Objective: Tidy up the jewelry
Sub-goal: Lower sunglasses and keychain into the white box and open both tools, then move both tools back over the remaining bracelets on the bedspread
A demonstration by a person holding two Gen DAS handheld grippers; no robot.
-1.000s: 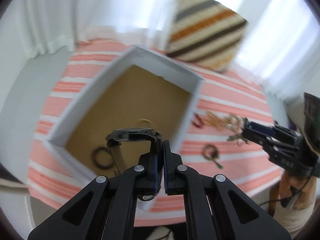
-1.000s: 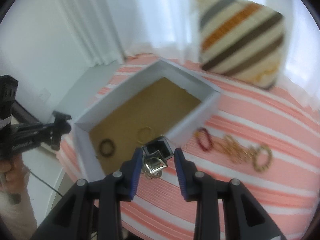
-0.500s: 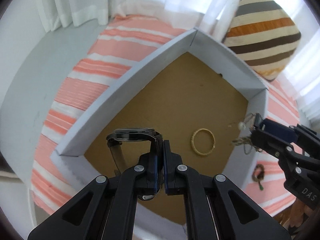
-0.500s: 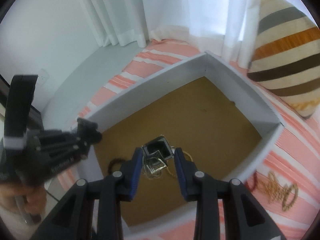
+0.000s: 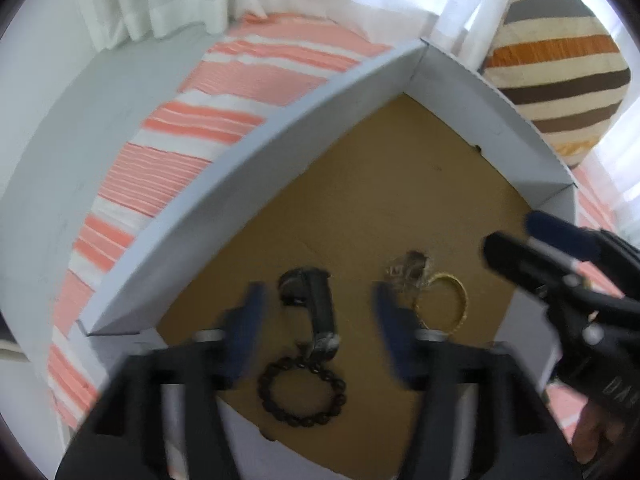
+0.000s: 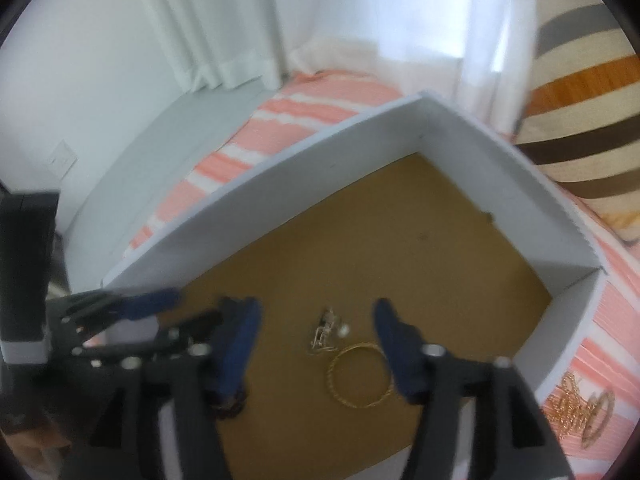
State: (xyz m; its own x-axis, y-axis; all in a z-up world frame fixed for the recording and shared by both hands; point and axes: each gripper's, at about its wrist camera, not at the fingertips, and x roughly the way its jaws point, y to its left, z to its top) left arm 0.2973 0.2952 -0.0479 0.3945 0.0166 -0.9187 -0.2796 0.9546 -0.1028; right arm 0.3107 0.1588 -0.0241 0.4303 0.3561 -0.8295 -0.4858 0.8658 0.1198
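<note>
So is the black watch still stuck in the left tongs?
No, the left tongs are open and the watch lies on the box floor between them.

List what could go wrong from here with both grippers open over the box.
The left gripper hangs open over the watch, whose strap end touches the bead bracelet; pulling back low could drag either. The silver piece lies against the gold bangle and might tangle. The right gripper is close beside the left; they could bump.

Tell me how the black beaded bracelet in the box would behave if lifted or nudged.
The black beaded bracelet is a loop of small round beads, so probably floppy, sagging when lifted. Lying flat on the cardboard box floor, it would likely slide, not roll. It touches the watch, which might shift too.
</note>
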